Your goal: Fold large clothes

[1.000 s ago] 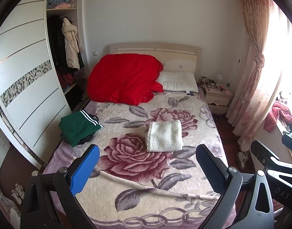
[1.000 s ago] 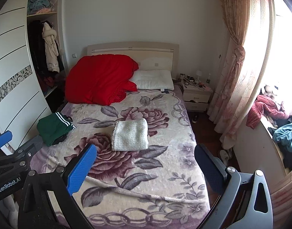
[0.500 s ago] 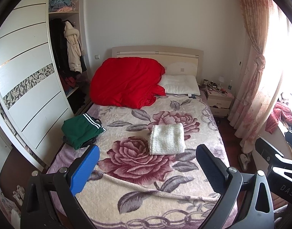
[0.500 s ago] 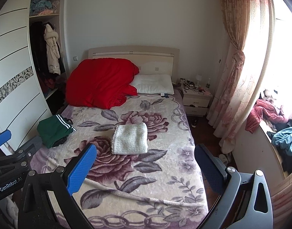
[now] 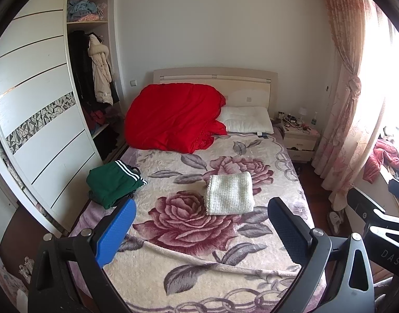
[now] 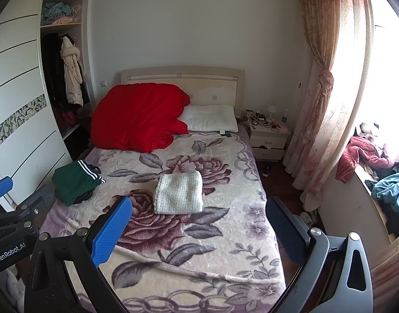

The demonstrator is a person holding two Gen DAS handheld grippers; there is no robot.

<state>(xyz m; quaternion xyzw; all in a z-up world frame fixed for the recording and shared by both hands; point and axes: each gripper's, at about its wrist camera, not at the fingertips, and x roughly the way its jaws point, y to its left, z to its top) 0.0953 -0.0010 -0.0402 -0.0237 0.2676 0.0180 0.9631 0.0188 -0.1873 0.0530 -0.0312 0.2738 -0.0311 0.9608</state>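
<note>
One bed (image 5: 291, 172) stood against the far wall under a rose-patterned blanket (image 5: 189, 224). On it lay one folded white garment (image 5: 229, 193) near the middle, one folded green garment (image 5: 112, 184) with white stripes at the left edge, one red quilt (image 5: 173, 117) bunched at the head, and one white pillow (image 5: 247, 122) touching the quilt's right side. One wardrobe (image 5: 42, 120) with a sliding door stood left of the bed; one nightstand (image 5: 300, 140) and one tied curtain (image 5: 348, 99) stood to the right. A pile of loose clothes (image 6: 377, 167) lay on the window ledge.

Two tongs were in use. The left gripper (image 5: 199, 230) had its jaws spread wide and held nothing; it hung above the foot of the bed, touching nothing. The right gripper (image 6: 198, 229) was equally wide apart and empty, also above the foot of the bed. Each appeared at the edge of the other's view, side by side.

The white garment lay beyond both sets of fingers, well apart from them. The green garment sat at the blanket's left edge, close to the wardrobe. Bare blanket surrounded the white garment on every side. A strip of dark floor (image 6: 275, 172) ran between the bed's right edge and the curtain.
</note>
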